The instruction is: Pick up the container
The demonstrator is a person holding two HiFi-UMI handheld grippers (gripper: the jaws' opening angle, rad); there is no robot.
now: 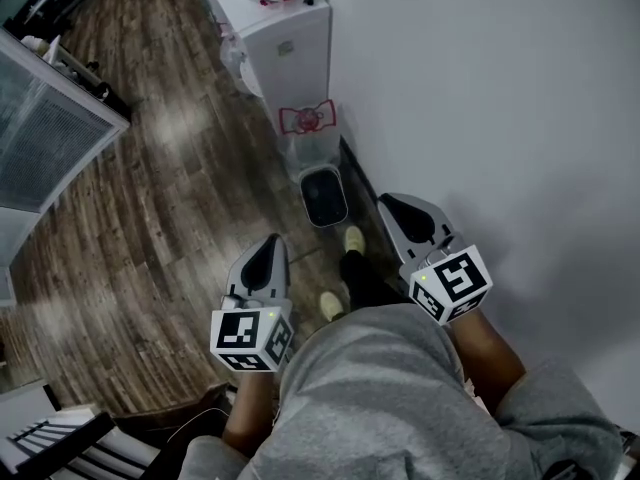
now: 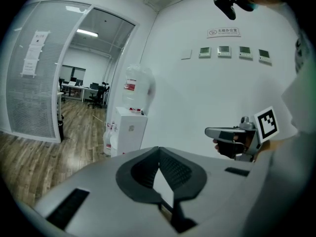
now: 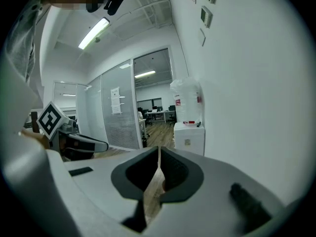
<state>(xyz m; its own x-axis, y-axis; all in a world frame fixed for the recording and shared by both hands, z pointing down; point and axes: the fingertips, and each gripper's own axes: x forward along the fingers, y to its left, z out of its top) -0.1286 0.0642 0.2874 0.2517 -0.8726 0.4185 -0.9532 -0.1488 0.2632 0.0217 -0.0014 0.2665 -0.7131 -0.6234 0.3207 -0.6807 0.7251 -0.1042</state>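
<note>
A person [image 1: 400, 398] in a grey top holds a gripper in each hand. The left gripper [image 1: 272, 244] has its jaws shut tight, tip to tip, with nothing in them. The right gripper [image 1: 392, 206] is the same: jaws pressed together and empty. Both point forward and a bit down, side by side but apart.

Just under them are the person's two pale shoes [image 1: 354, 238] on the wood floor [image 1: 170, 218]. A little past the shoes sits the container [image 1: 323, 196] — a small bin with a pale rim and a dark inside. It stands upright on the floor, right by the white wall [image 1: 500, 88]. It is ahead of the grippers, and neither one touches it.

Behind it is a white water cooler [image 1: 287, 43] with a big bottle [image 2: 137, 85] on top. Off to the left is a glass wall [image 2: 39, 83] — and far back there are desks [image 2: 84, 90] and chairs.
</note>
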